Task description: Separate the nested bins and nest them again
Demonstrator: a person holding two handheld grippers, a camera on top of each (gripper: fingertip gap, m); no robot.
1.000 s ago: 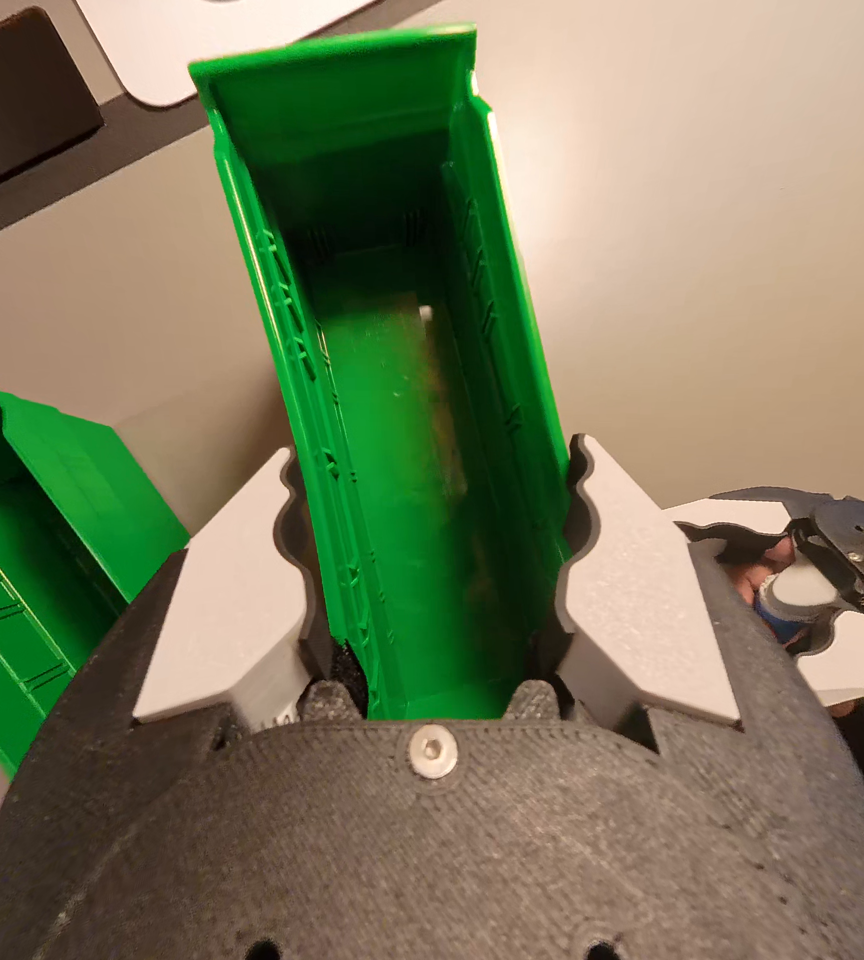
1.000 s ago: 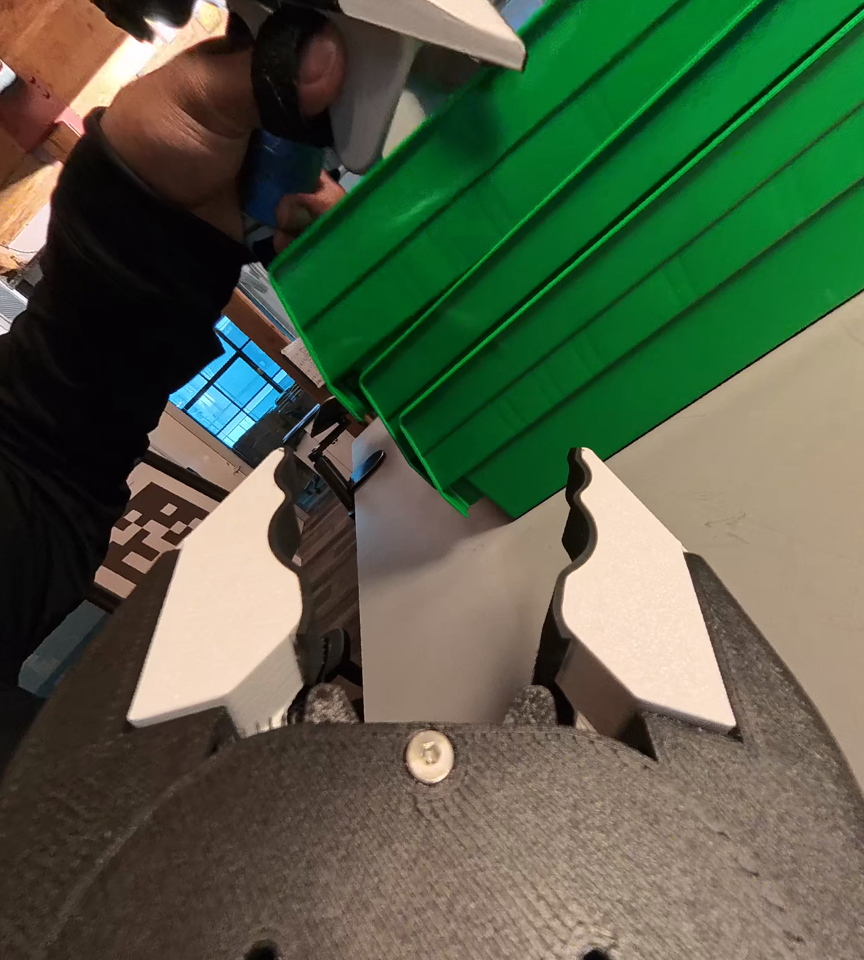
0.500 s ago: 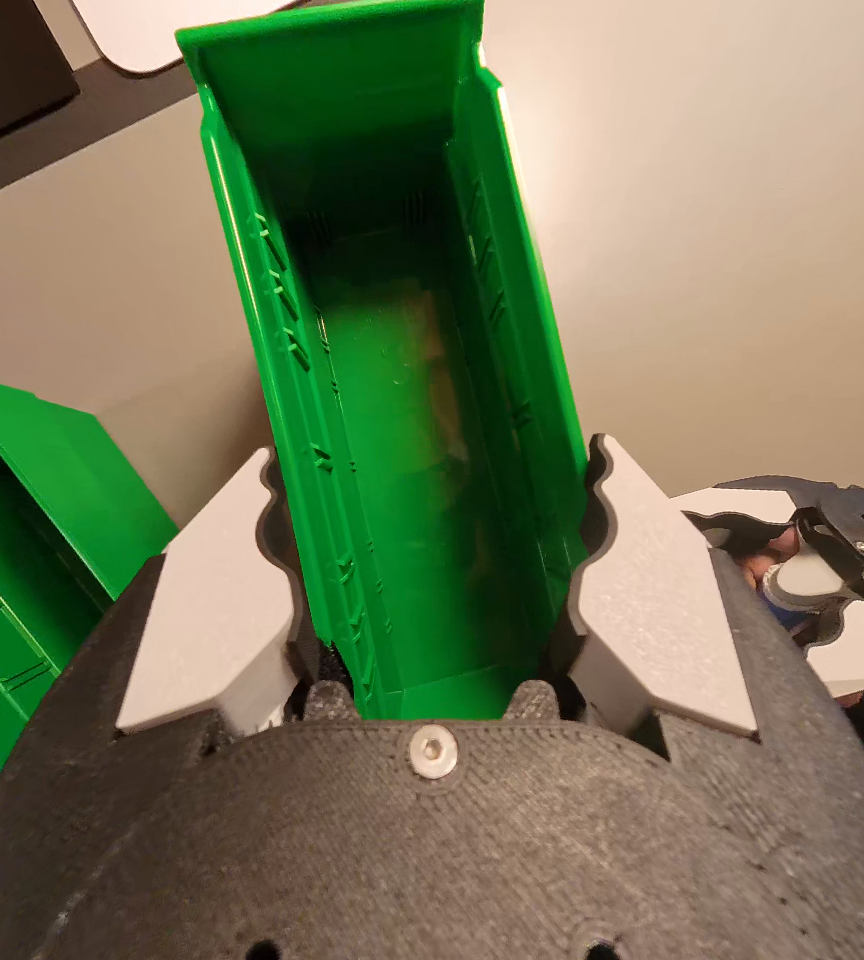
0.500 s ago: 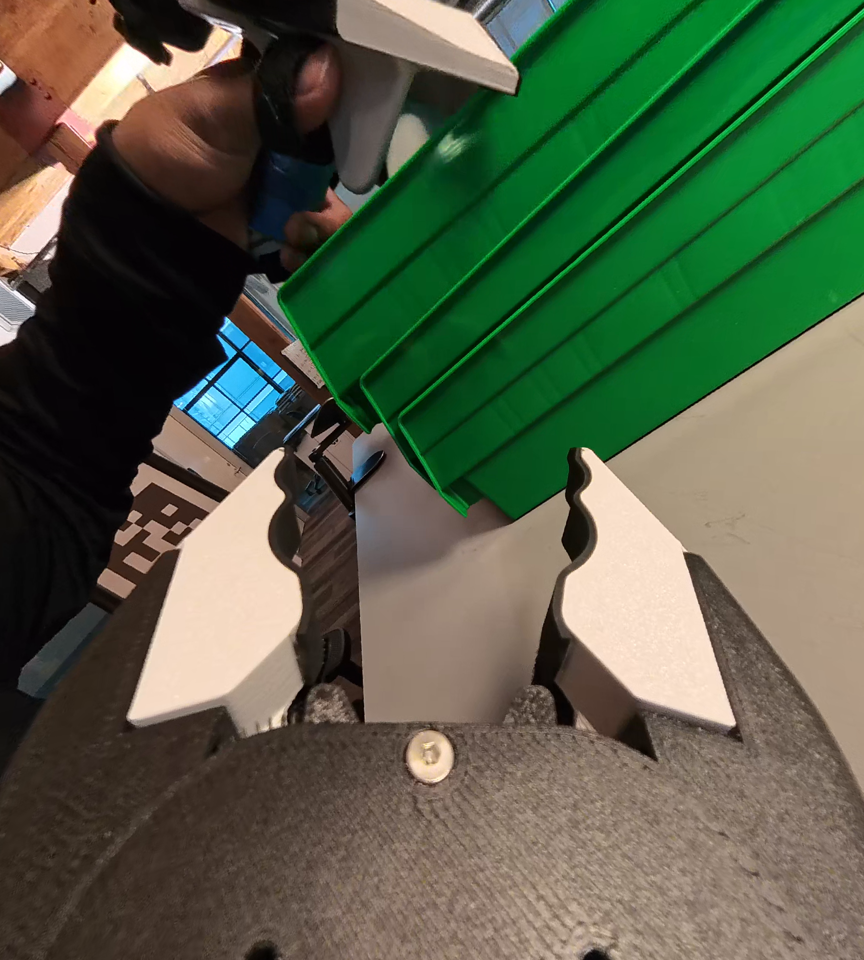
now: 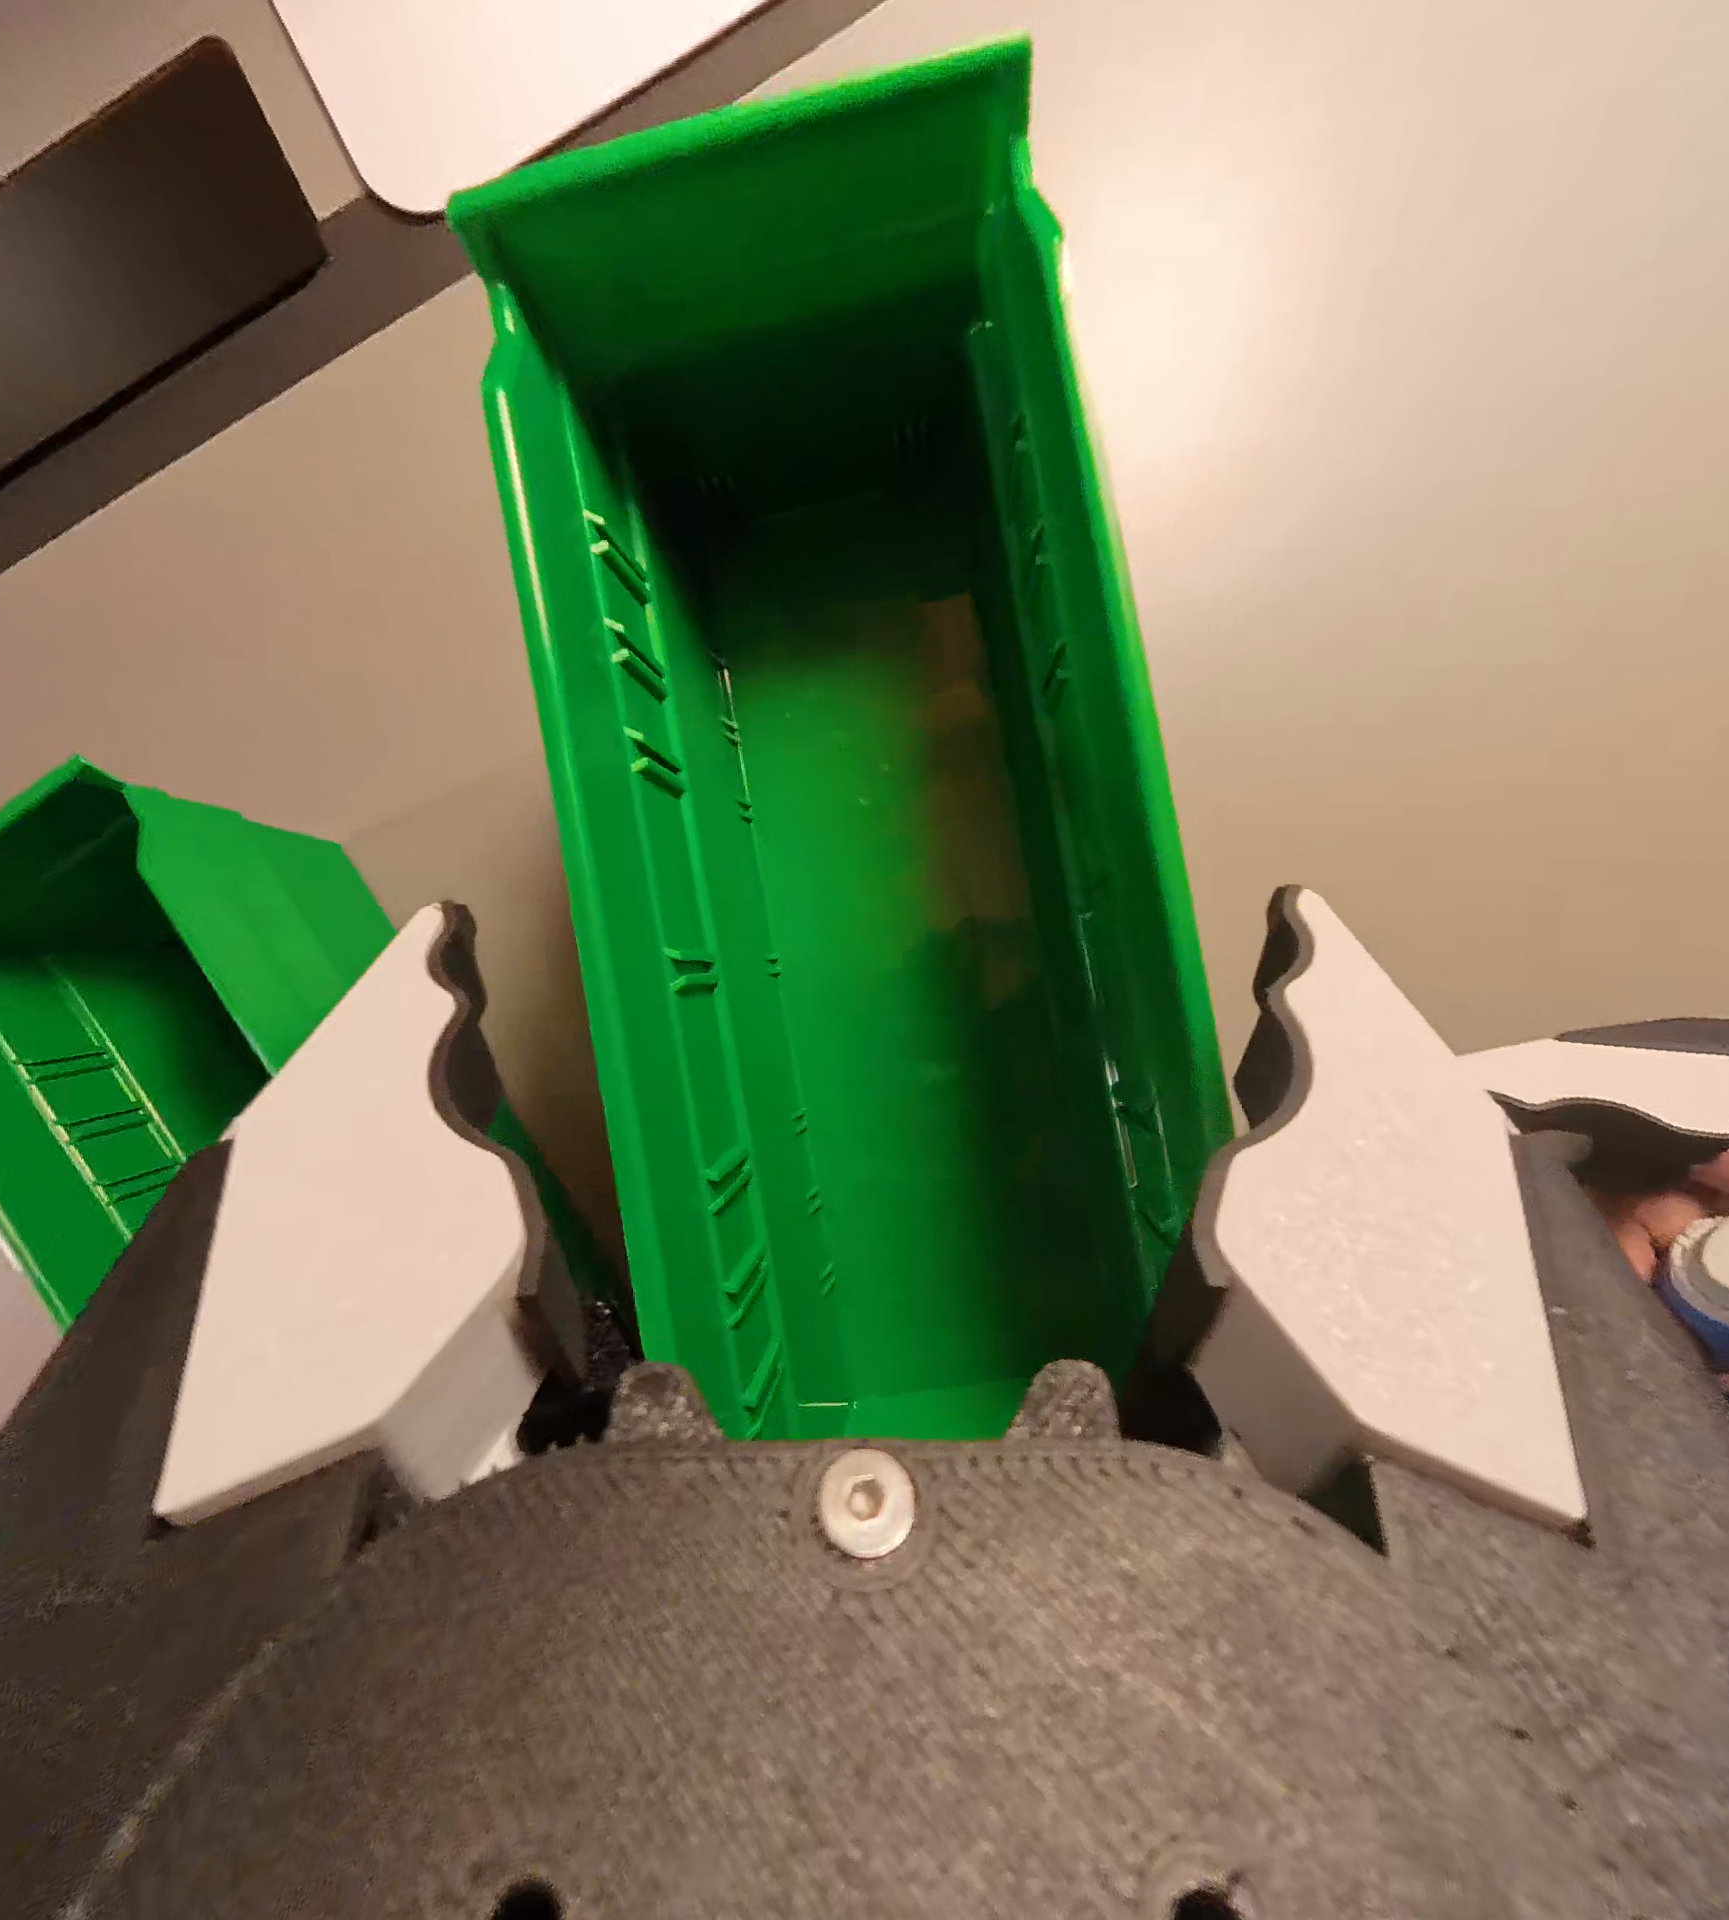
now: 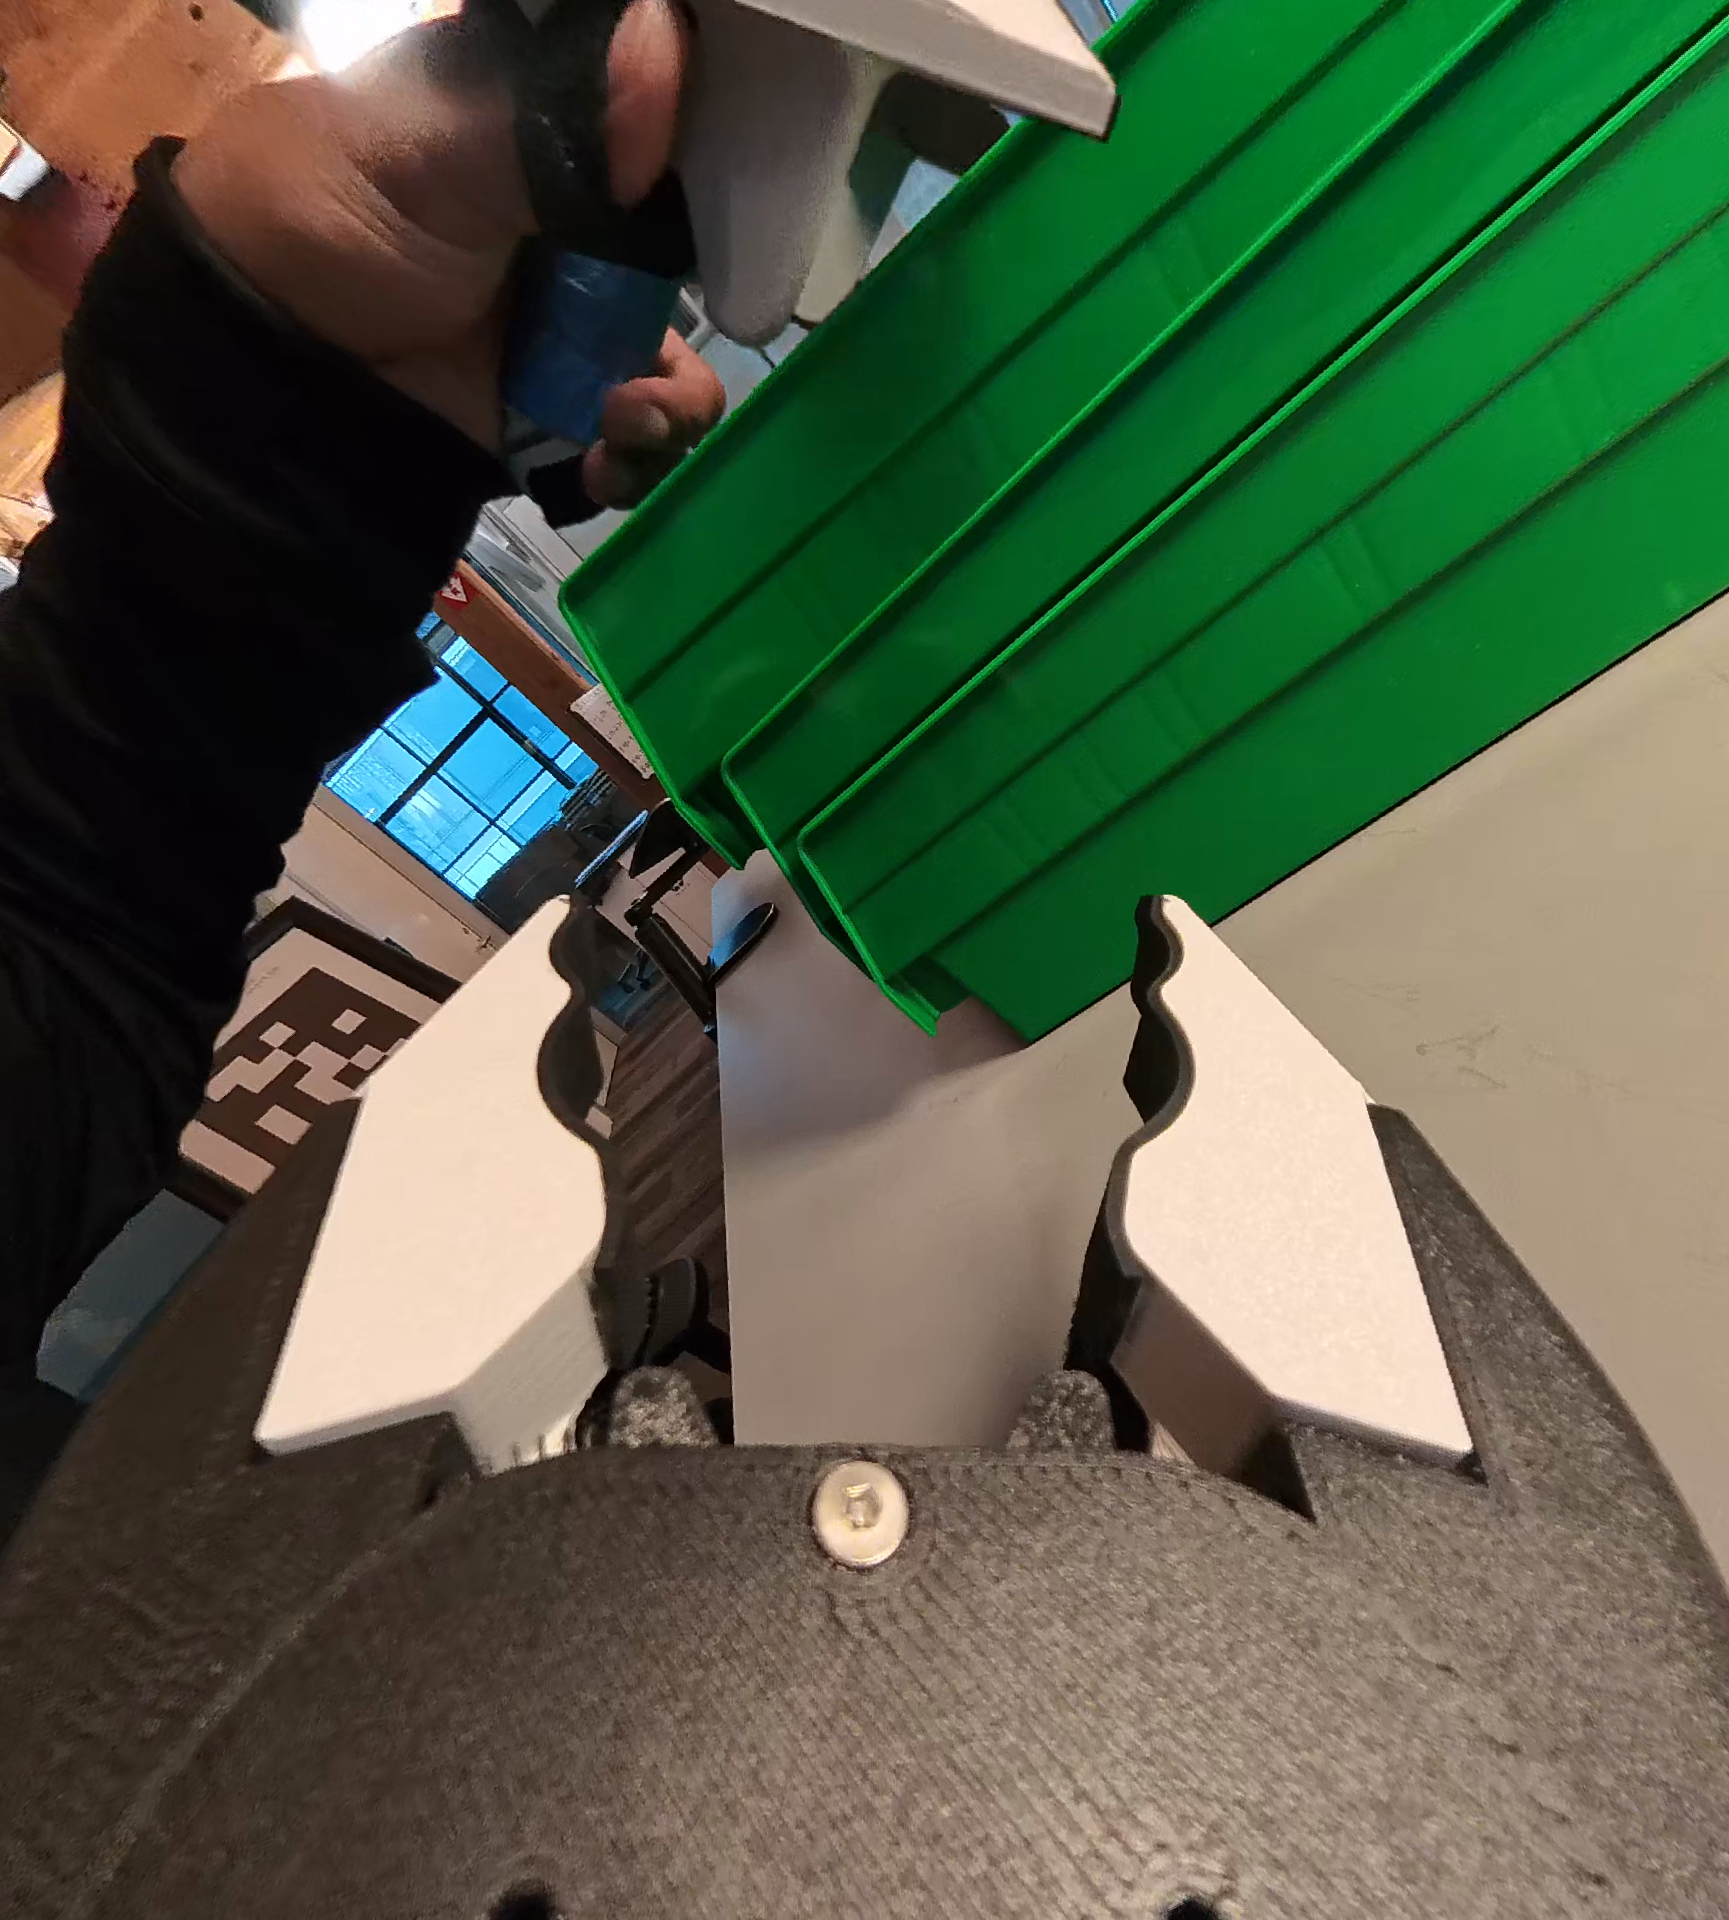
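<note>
A long green bin (image 5: 870,831) stands between the spread fingers of the left hand-held gripper (image 5: 870,1018), released, neither pad touching its walls. The right hand-held gripper (image 6: 860,1039) hangs open beside the nested bins (image 6: 1255,540) on the pale surface (image 6: 1514,1039).

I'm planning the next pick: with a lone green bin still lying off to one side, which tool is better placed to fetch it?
Probably left. The left tool is open around the green stack, and the lone bin lies just to its left. The right tool is open and faces the stack's outer side.
</note>
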